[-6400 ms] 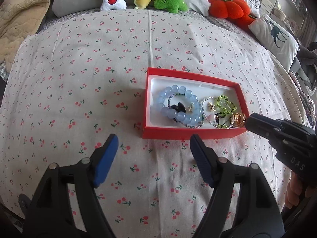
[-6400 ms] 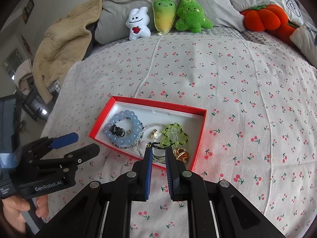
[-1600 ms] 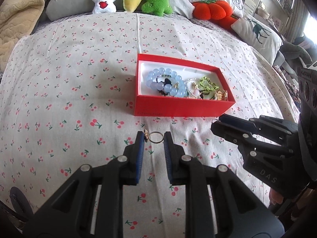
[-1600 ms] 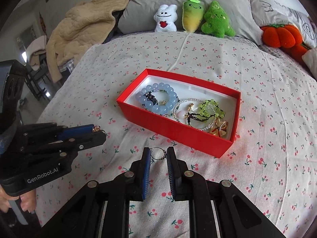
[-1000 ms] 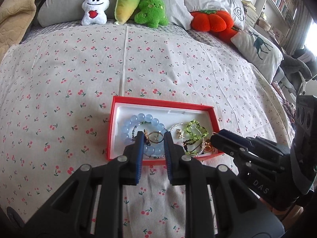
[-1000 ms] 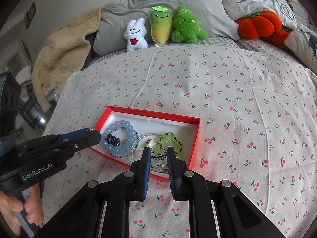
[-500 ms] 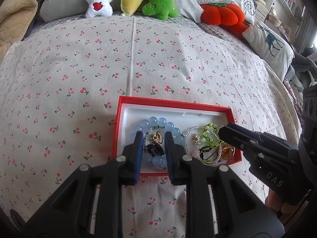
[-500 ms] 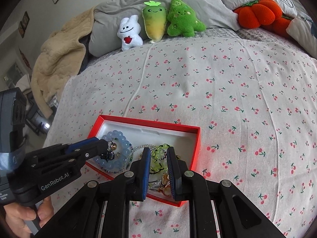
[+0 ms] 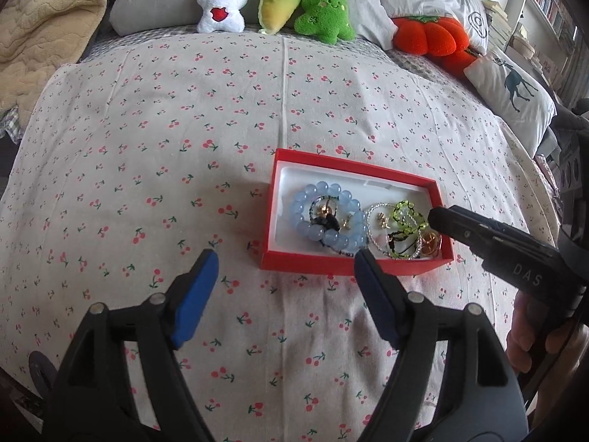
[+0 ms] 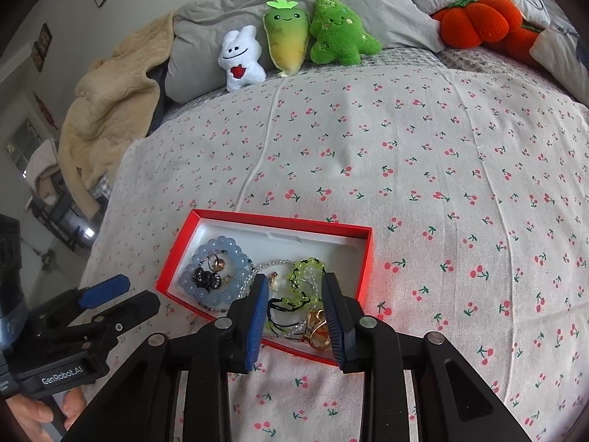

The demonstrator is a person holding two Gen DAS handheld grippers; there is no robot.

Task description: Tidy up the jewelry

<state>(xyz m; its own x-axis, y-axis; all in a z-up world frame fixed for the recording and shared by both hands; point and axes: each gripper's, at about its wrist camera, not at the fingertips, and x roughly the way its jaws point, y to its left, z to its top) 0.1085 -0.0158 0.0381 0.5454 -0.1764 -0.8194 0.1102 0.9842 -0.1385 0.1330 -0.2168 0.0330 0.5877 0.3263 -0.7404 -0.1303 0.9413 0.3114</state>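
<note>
Jewelry box (image 9: 353,267), long axis left-right.

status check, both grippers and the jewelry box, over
Left gripper open, empty, short of red box. Right gripper open over box's near corner. Jewelry inside: blue bead bracelet, green bracelet. Nothing blocking.

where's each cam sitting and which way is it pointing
Left wrist: on the left claw, facing the headboard over the red box; its open fingers show, the right claw at right.
Right wrist: on the right claw, above the box's near right corner; the left claw at left.
Shared: box, blue bead bracelet, plush toys.
</note>
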